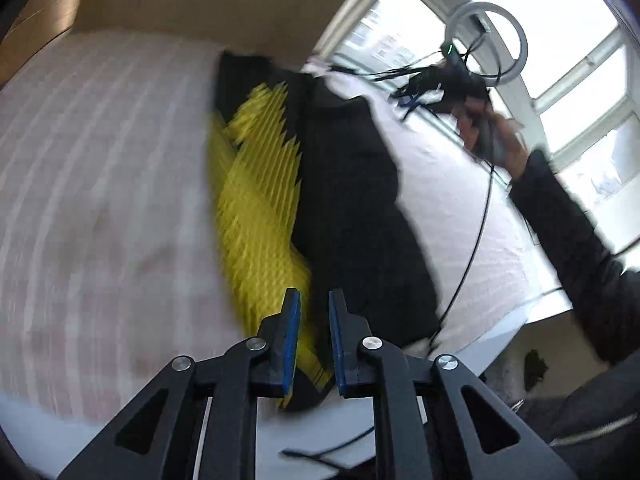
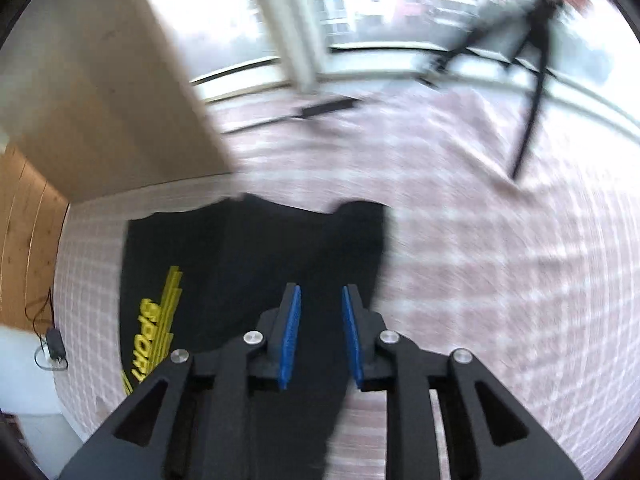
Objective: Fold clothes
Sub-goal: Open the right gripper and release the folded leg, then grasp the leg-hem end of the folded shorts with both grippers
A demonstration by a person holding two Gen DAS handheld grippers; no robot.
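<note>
jaws apart above black shirt (image 2: pixel 240 264)

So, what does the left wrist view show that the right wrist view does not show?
Only the left wrist view shows the person's right hand holding the right tool up near the window, a ring light behind it, and the dark sleeve.

Only the right wrist view shows the small black adapter with its cable at the left edge, and the readable yellow lettering.

Both show the black garment with yellow print lying on the pink checked bed cover, and an open tool with blue pads: left tool, right tool.
</note>
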